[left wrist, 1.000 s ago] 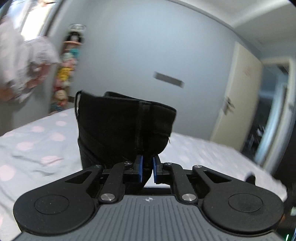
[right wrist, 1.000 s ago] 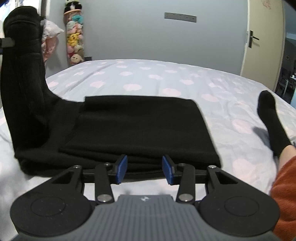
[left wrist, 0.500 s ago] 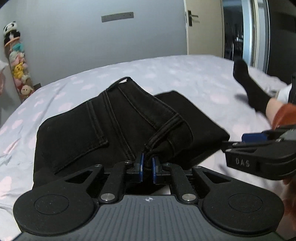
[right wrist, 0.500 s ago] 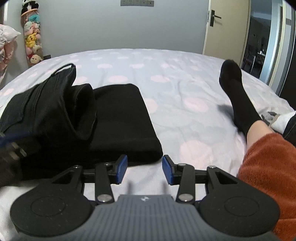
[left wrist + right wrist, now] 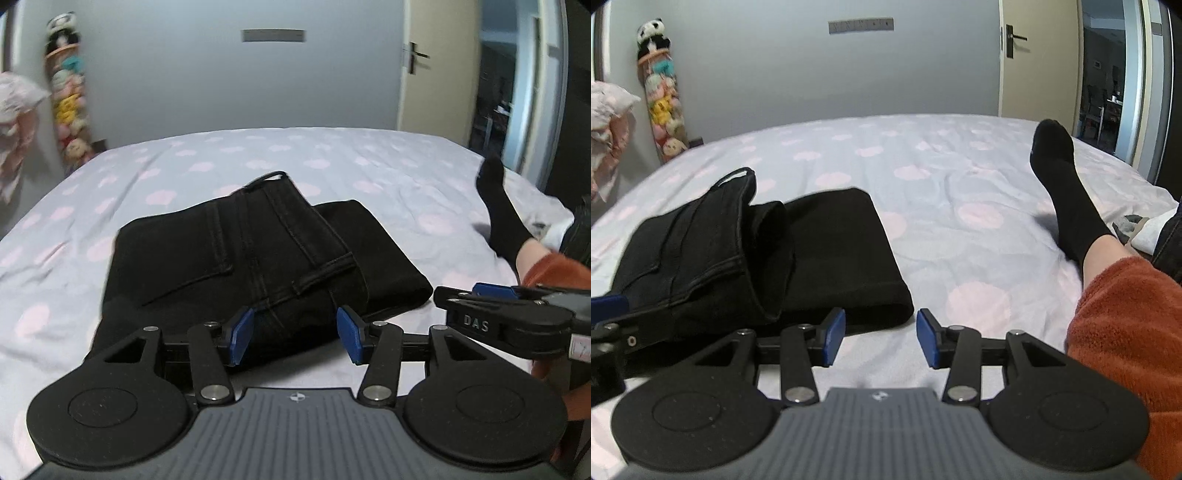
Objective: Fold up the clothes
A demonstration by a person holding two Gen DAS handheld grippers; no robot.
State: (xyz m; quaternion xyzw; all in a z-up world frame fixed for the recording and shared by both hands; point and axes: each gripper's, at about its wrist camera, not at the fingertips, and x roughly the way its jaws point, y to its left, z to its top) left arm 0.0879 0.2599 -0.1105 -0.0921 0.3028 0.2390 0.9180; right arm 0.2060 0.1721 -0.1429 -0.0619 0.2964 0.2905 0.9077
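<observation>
Black jeans [image 5: 258,254] lie folded in a compact stack on the spotted bedsheet [image 5: 369,173], waistband side on top. My left gripper [image 5: 294,336] stands open just in front of the stack's near edge, nothing between its blue pads. In the right wrist view the same jeans [image 5: 757,251] lie at the left, their top layer slightly lifted and gaping. My right gripper [image 5: 880,338] is open over bare sheet, just off the stack's near right corner. It also shows at the right of the left wrist view as the right gripper [image 5: 495,314].
A person's leg in a black sock [image 5: 1067,192] stretches across the bed at the right, beside an orange fleece sleeve [image 5: 1126,332]. A hanging row of plush toys [image 5: 663,96] and pink cloth [image 5: 605,122] stand at the far left. A door [image 5: 1038,59] is ajar at the back right.
My left gripper carried the raised jeans end down onto the stack, then let go and opened. The right gripper stayed open and shifted to the stack's right corner.
</observation>
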